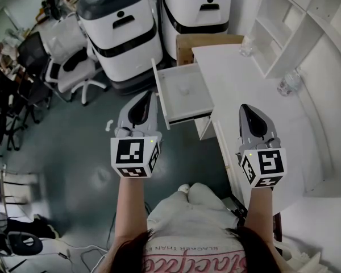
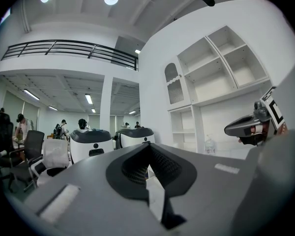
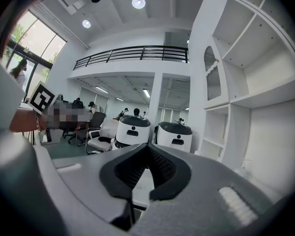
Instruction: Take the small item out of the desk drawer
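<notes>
Both grippers are up and pointing out level in front of the person, and the drawer [image 1: 171, 108] stands wide open, pulled out from the long edge of the white desk [image 1: 256, 104] near its far end. There's the small item [image 1: 183, 88], a pale little thing lying on the drawer floor about midway across and towards the back, with nothing touching it. The left gripper [image 1: 142, 98] hangs over the floor just short of the drawer's front panel, and its own view shows the jaws pressed together at the tips with nothing between them [image 2: 148, 144]. The right gripper [image 1: 246, 108] hovers over the desk top near the long edge, well apart from the drawer, and its jaws are closed tip to tip and empty as well [image 3: 148, 144]. On the desk, a clear bottle [image 1: 288, 84] stands at the back edge by the white shelf unit [image 1: 284, 33], and another clear container [image 1: 246, 47] sits near the far corner. Beyond the drawer, two big white machines [image 1: 120, 30] are parked on the floor, with a white office chair [image 1: 74, 73] off to their left.
</notes>
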{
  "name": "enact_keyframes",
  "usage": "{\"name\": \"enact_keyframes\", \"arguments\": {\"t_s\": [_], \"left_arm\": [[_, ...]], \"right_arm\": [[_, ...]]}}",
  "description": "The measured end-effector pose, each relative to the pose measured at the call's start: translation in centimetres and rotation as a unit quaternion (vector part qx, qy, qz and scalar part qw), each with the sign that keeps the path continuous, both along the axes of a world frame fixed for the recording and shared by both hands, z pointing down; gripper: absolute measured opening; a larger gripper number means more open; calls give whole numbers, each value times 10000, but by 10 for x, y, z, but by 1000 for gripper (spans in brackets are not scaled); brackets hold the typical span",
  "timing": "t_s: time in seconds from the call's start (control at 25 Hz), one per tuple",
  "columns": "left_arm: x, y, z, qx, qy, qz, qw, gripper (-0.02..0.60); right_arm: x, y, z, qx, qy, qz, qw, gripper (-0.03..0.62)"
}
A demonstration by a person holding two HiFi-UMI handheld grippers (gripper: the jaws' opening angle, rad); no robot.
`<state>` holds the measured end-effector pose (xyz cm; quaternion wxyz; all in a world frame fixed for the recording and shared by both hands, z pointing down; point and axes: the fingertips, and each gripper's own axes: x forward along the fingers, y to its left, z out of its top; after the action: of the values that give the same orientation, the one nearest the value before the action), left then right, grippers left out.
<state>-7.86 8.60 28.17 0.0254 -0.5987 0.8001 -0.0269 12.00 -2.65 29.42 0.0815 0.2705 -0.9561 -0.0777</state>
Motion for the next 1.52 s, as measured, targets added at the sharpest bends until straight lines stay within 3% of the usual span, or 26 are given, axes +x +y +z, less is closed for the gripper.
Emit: {"name": "enact_keyframes", "arguments": {"t_s": [0.72, 1.28, 1.52], "left_arm": [[-49, -34, 9, -78, -10, -60, 10000, 12], [-107, -138, 9, -301, -113, 377, 9988, 12], [-131, -185, 6, -315, -45, 480, 9983, 12]], "right_arm": [[-50, -43, 6, 14, 19, -42, 10000, 2], [-102, -130, 12, 7, 272, 205, 9994, 2], [-115, -169, 11, -121, 150, 444, 9988, 2]]}}
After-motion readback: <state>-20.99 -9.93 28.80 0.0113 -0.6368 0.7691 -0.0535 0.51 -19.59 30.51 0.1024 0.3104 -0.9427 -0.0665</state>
